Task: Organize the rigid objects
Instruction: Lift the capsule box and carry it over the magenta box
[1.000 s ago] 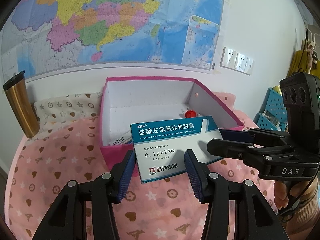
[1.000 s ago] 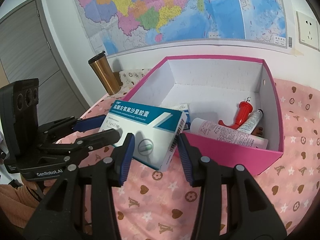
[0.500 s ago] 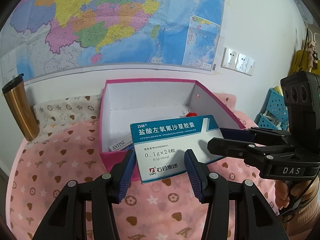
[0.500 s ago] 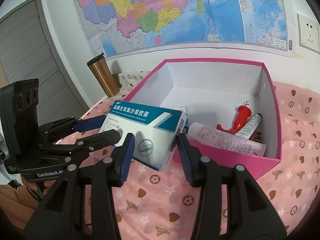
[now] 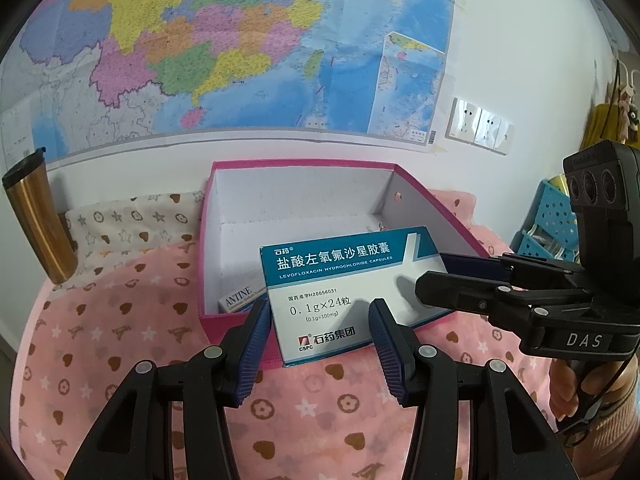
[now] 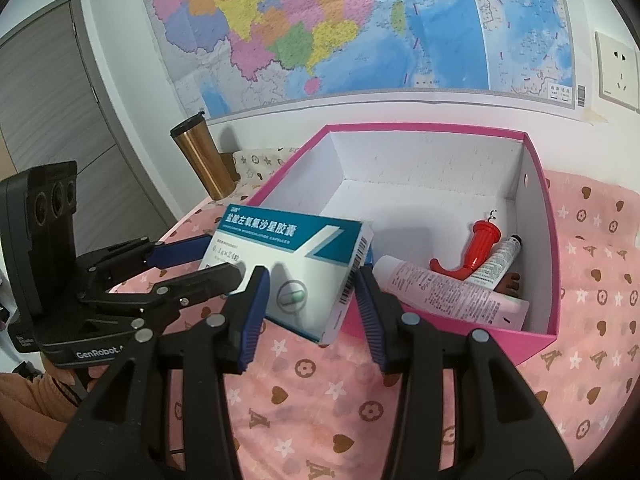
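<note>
Where pink cloth (image 5: 120,360) spreads, map (image 5: 224,48) behind.

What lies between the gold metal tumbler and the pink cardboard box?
Only bedding: a white star-print cloth, then a pink heart-print blanket, seen in the left wrist view.

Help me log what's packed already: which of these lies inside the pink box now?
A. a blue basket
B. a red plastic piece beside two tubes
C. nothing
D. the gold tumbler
B: the right wrist view shows a red plastic piece lying beside a pink tube and a white tube on the floor of the pink box.
</note>
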